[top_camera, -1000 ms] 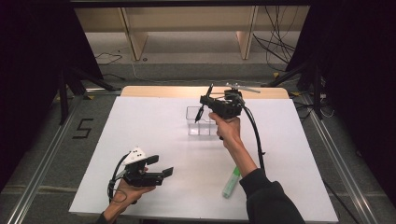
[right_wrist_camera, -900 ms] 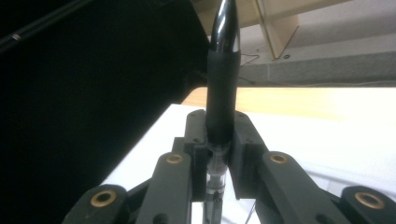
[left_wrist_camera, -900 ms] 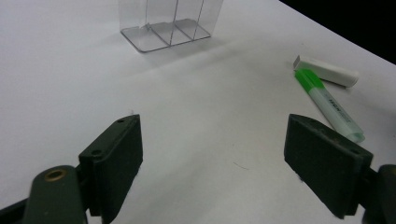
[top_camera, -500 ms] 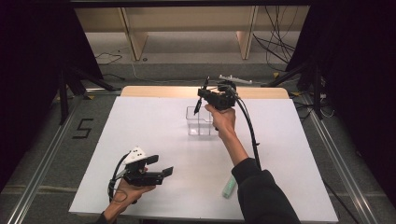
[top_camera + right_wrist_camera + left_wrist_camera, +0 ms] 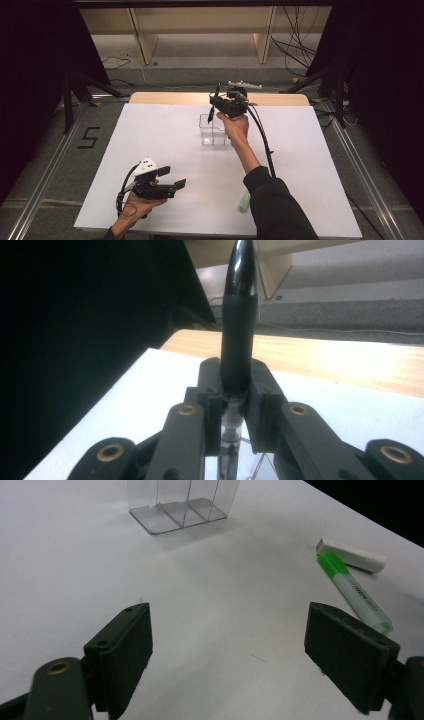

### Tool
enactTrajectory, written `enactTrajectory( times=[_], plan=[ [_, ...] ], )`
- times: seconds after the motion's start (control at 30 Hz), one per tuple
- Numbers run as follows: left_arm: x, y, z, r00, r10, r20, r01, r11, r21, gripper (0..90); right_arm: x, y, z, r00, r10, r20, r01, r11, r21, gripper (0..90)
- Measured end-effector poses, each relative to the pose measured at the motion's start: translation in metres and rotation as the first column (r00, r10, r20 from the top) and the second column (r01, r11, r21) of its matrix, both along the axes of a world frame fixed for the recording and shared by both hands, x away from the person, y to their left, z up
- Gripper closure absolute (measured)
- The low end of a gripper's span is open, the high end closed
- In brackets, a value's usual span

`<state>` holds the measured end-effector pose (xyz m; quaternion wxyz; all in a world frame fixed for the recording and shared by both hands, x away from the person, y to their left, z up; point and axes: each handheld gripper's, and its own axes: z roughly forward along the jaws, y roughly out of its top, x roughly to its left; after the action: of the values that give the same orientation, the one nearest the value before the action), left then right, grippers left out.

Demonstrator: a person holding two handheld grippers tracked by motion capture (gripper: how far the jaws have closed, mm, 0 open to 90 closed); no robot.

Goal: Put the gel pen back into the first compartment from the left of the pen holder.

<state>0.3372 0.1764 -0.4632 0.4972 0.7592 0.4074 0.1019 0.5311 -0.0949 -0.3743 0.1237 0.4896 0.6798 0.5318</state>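
My right tongs [image 5: 214, 106] hold a pen [image 5: 212, 112] upright above the box [image 5: 212, 131] at the far middle of the table [image 5: 165, 135]. Left tongs [image 5: 172, 178] sit at the near left. Marker [image 5: 245, 201] lies near right, its cap [image 5: 351, 555] just beside it.

The person's dark right sleeve [image 5: 280, 210] is covering part of the green-and-white highlighter marker [image 5: 244, 202] in the high view; the top edge of the left gripper view is cutting off the upper walls of the clear plastic three-compartment box [image 5: 180, 505]; the clamped jaws are hiding the middle of the black pen with a clear barrel [image 5: 239, 315] in the right gripper view, and the bottom edge is cutting off its lower end; the print on the highlighter is staying too small to read.
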Motion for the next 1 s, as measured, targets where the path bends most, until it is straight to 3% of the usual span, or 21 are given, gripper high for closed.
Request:
enactTrajectory(
  times=[0.63,1.0],
  plan=[
    [0.001,0.0,-0.001,1.0,0.0,-0.006,0.0,1.0,0.005,18.8,-0.002,0.013,-0.013,0.9989,0.044,-0.017,-0.046,0.994,-0.098,79.5],
    [0.002,-0.001,-0.003,1.0,0.005,-0.008,-0.004,0.9998,0.02,18.4,-0.004,0.017,-0.021,0.997,0.065,-0.043,-0.07,0.99,-0.12,78.8]
  ],
)
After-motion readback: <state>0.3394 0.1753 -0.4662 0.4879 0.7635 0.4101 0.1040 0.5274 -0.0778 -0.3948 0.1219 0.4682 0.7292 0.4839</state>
